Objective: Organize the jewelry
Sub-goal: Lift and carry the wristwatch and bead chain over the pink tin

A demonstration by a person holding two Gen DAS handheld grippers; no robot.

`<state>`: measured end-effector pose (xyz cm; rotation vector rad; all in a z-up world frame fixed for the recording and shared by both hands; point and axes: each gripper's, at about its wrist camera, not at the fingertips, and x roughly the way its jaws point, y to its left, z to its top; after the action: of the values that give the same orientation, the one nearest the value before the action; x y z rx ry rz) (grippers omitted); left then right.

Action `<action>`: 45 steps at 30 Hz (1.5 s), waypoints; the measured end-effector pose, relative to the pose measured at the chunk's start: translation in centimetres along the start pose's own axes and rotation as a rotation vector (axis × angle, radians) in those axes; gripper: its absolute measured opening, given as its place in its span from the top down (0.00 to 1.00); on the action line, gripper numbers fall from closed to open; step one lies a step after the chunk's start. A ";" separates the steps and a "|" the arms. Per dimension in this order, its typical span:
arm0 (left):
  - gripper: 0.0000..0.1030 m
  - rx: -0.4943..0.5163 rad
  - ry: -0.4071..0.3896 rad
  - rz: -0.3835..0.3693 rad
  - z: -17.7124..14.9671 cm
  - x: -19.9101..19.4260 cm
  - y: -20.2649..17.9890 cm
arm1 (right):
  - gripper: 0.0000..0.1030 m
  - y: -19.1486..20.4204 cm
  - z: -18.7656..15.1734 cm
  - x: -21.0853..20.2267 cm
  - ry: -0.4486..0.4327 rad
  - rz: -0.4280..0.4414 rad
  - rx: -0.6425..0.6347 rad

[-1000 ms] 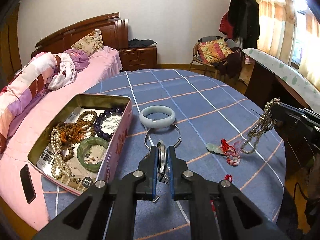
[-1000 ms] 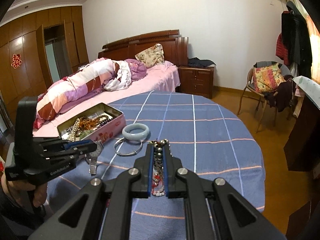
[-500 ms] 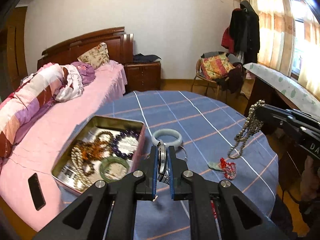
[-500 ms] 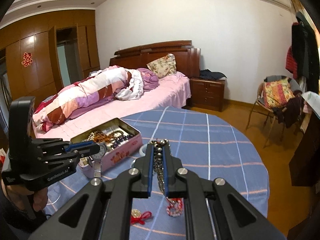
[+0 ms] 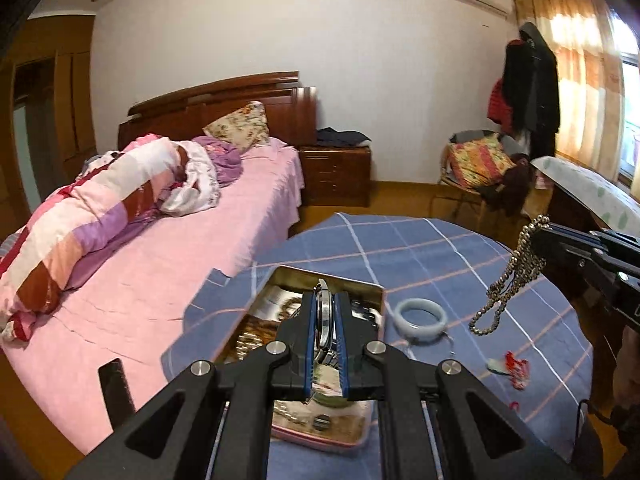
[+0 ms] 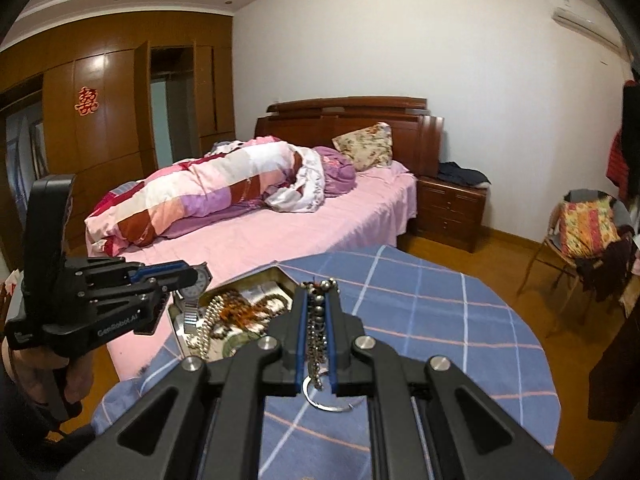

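Note:
My left gripper (image 5: 324, 300) is shut on a silver wristwatch (image 5: 325, 322), held edge-on above the open tin box (image 5: 360, 282). In the right wrist view the left gripper (image 6: 191, 271) shows the watch face (image 6: 199, 278) with its metal band hanging down over the tin box (image 6: 262, 274). My right gripper (image 6: 318, 294) is shut on a silvery bead necklace (image 6: 317, 320). Seen from the left wrist, the right gripper (image 5: 535, 236) hangs that necklace (image 5: 506, 284) free above the table. The tin holds several bead strings (image 6: 240, 312).
On the round table's blue plaid cloth (image 5: 420, 248) lie a pale jade bangle (image 5: 420, 316), a red-corded pendant (image 5: 514, 368) and a thin silver ring (image 6: 326, 402). A pink bed (image 5: 180, 272) touches the table's left side, with a dark phone (image 5: 116, 388) on it. A chair (image 6: 584, 228) stands far right.
Both grippers have risen and drawn back, still shut on the watch and necklace. The necklace has lifted clear of the table. The tin now sits directly under the left gripper.

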<state>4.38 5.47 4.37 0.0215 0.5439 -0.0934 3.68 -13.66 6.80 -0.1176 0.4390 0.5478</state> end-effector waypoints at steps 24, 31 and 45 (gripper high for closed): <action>0.92 -0.032 0.058 0.049 0.2 4.8 3.3 | 0.90 2.7 1.8 6.4 0.055 0.057 -0.045; 0.92 -0.022 0.076 0.042 0.6 5.9 3.3 | 0.90 2.4 1.9 7.8 0.071 0.048 -0.044; 0.92 -0.013 0.125 0.043 0.3 8.2 3.1 | 0.90 1.4 1.4 11.0 0.120 0.029 -0.025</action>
<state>11.86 7.82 0.38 0.0265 0.6687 -0.0465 11.85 -6.93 3.28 -0.1693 0.5515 0.5770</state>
